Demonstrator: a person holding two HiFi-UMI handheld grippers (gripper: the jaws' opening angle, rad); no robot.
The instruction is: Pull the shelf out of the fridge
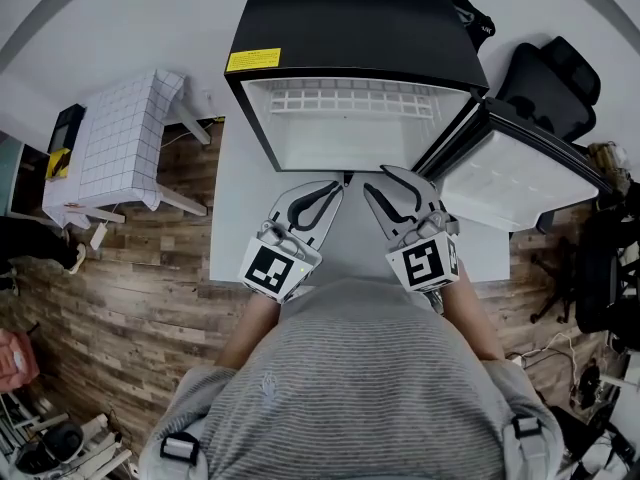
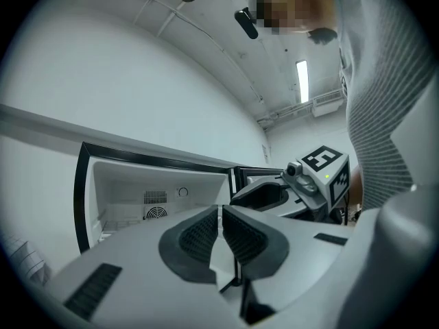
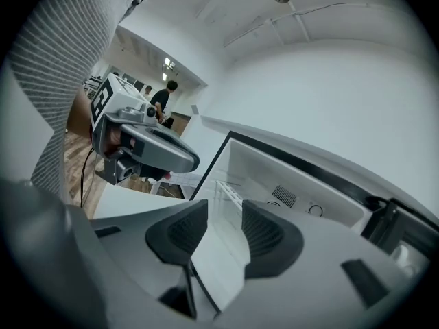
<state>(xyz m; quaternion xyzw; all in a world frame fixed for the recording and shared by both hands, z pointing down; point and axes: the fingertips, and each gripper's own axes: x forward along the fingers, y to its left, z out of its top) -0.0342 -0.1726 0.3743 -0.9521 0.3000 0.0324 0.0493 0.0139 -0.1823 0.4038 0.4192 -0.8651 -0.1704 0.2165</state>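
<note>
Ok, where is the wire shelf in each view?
Head view: wire shelf top centre, deep inside the fridge.
Left gripper view: low left, inside the fridge.
Right gripper view: near centre, inside the fridge.
Shared landmark: the fridge's black front frame.

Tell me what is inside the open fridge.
Inside the fridge: a white wire shelf and a back-wall vent grille. The left claw and right claw cover its lower part.

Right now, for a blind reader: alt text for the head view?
A black mini fridge stands on a white table, door open, white wire shelf inside. Two handheld grippers point at it, the left gripper shut, the right gripper open and empty.
</note>
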